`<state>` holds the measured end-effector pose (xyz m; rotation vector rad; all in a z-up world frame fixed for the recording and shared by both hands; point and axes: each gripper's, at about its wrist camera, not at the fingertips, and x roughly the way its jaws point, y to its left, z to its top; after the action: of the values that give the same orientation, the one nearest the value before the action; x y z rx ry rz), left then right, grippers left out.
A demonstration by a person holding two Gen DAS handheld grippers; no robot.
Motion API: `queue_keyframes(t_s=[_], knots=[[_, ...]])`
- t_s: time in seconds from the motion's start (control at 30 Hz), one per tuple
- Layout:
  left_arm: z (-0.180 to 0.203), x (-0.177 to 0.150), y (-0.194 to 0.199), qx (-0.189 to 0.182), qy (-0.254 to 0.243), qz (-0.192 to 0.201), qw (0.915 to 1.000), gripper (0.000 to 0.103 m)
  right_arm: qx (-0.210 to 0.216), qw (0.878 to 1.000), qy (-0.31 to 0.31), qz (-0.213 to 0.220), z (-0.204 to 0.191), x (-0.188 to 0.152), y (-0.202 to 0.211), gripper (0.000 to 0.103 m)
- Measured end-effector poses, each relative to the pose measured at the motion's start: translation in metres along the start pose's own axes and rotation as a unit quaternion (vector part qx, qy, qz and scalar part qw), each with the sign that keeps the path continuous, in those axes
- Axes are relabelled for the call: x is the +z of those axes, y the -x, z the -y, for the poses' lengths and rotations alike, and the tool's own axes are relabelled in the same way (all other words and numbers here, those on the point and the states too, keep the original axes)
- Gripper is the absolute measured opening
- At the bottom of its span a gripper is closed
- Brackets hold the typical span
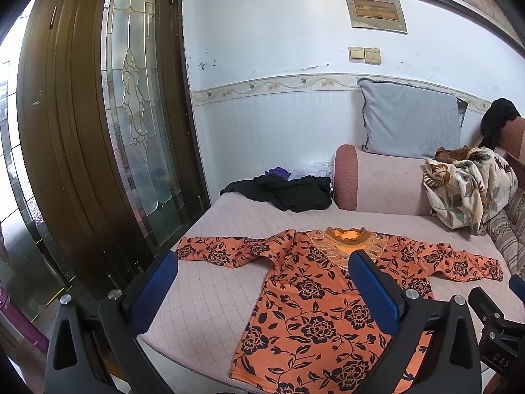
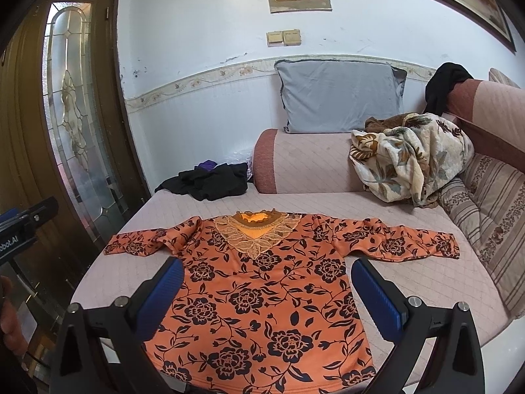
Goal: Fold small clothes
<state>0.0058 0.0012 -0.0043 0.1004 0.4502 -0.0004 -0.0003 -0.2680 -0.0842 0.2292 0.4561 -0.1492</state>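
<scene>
An orange blouse with a black flower print point(image 2: 262, 298) lies flat and face up on the quilted pink sofa seat point(image 2: 423, 292), neckline away from the cameras, both sleeves spread out to the sides. Its lace collar point(image 2: 259, 233) sits near the middle of the seat. The hem reaches the seat's near edge; in the right wrist view it runs just along that edge.

The left sleeve cuff point(image 1: 183, 246) ends close to the seat's left edge, beside the dark wooden door with leaded glass point(image 1: 137, 98). The right sleeve cuff point(image 2: 449, 246) stops just short of the striped cushion point(image 2: 485, 229) at the seat's right side. Bare quilted cover shows on both sides of the blouse's body and in a broad band between the collar and the sofa arm point(image 2: 311, 161).

The left gripper point(image 1: 262, 282) hovers above the blouse's left half, jaws spread wide and holding nothing. The right gripper point(image 2: 267, 282) hangs over the middle of the blouse, jaws likewise released and empty.

At the far left corner of the seat lies a heap of black clothing point(image 2: 210, 180), well apart from the blouse. A crumpled floral blanket point(image 2: 413, 161) rests on the arm at the far right, with a grey pillow point(image 2: 338, 95) leaning on the wall behind.
</scene>
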Motion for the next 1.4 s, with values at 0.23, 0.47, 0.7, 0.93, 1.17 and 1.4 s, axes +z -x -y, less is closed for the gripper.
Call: queue_keyframes(t_s=[0.23,0.47,0.7,0.93,1.17,1.4], knots=[[0.002,-0.001,-0.001,0.0,0.001,-0.002,1.0,0.103,0.0,1.0,-0.001,-0.001,0.002,-0.001,0.0,0.103],[0.003,-0.001,-0.002,-0.002,-0.001,-0.001,1.0,0.103,-0.002,1.0,-0.004,-0.004,0.005,-0.001,-0.001,0.103],[0.006,-0.003,-0.005,-0.002,-0.001,-0.004,1.0,0.103,-0.006,1.0,-0.005,-0.006,0.004,0.0,-0.003,0.103],[0.009,-0.005,-0.011,-0.004,-0.004,-0.009,0.9999,0.103,-0.011,1.0,-0.007,-0.01,0.007,0.0,-0.009,0.103],[0.012,-0.002,-0.024,-0.006,-0.002,-0.015,0.9999,0.103,-0.016,1.0,-0.007,-0.022,0.008,0.001,-0.022,0.103],[0.018,-0.003,-0.043,-0.004,-0.003,-0.024,0.9997,0.103,-0.017,1.0,-0.003,-0.022,0.007,0.009,-0.038,0.103]])
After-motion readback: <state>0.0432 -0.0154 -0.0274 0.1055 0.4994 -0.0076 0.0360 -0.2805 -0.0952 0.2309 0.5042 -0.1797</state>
